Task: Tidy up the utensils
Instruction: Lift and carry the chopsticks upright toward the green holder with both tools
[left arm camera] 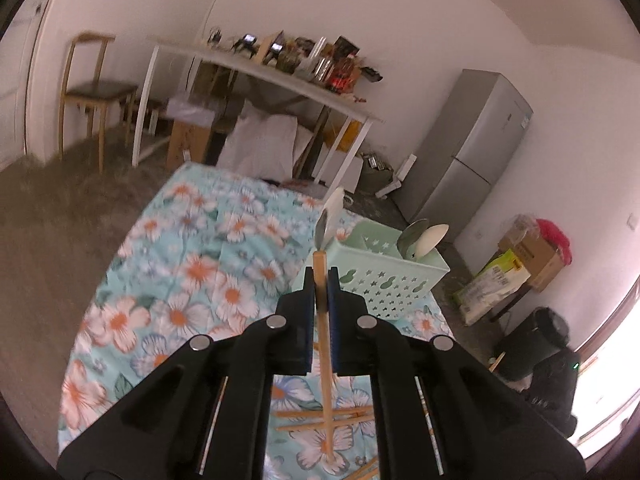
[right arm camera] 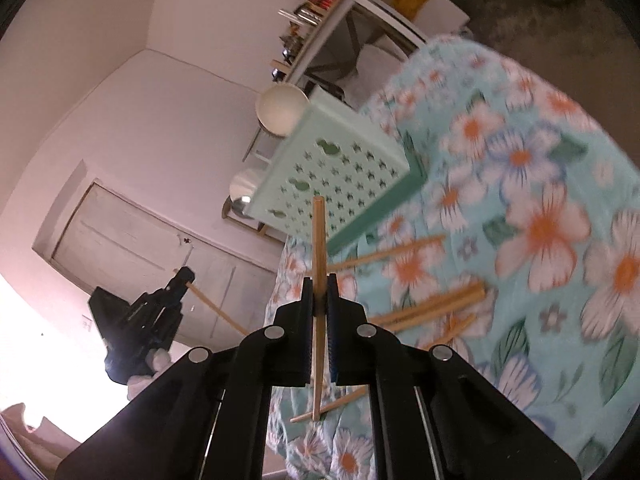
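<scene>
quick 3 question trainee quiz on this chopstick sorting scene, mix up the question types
1. True or false: the left tongs are shut on a chopstick.
2. Multiple choice: what pokes out of the green basket? A) forks B) spoons C) knives
3. Short answer: where are the loose chopsticks that no tongs hold?

Key
1. True; the right tongs grip one too.
2. B: spoons stand in the far compartment.
3. Lying scattered on the floral cloth, in front of the basket.
</scene>
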### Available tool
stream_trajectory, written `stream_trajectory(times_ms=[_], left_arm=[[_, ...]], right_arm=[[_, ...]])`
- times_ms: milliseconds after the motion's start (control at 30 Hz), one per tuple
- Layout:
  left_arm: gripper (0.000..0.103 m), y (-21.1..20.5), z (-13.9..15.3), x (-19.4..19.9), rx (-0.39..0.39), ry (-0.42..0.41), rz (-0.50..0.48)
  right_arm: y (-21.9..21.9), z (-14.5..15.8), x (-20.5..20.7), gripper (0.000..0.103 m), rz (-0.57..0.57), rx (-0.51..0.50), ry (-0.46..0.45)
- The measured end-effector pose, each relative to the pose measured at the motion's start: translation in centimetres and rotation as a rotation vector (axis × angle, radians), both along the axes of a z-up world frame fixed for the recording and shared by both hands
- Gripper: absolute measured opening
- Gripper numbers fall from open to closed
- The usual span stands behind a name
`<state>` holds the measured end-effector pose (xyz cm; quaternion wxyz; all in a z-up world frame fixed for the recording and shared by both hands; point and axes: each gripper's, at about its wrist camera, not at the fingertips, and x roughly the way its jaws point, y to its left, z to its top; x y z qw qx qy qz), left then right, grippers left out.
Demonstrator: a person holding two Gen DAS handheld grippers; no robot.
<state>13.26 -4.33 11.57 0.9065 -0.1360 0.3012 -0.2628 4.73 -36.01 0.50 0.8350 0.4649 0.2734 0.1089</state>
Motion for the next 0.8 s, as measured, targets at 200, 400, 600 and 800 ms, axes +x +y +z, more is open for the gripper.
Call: stream_trajectory(times_ms=[200,400,600,800], left_arm=[[0.005,-0.6,1.7,-1.4,0.065,-0.095,0.005],[0.005,-0.5,2.6,-2.3,0.086,-0.133,0.019],[0.005,-0.7,3.6,-2.7,0.109,-0.179,0.033],[0.005,-0.8,4.4,-3.3,0.126,-0.213,0.044]], right_arm=[[-0.6,1.2,0.7,0.006,-0.018,-0.039,-0.028],[-0.7,2.1,0.5,0.006,-0.032,-0.070,-0.044],[-0.6,3.4,0.2,0.006,-0.038,-0.094,-0.072],[-0.8,4.0,0.2,0.006,-0.040,-0.098,-0.094]])
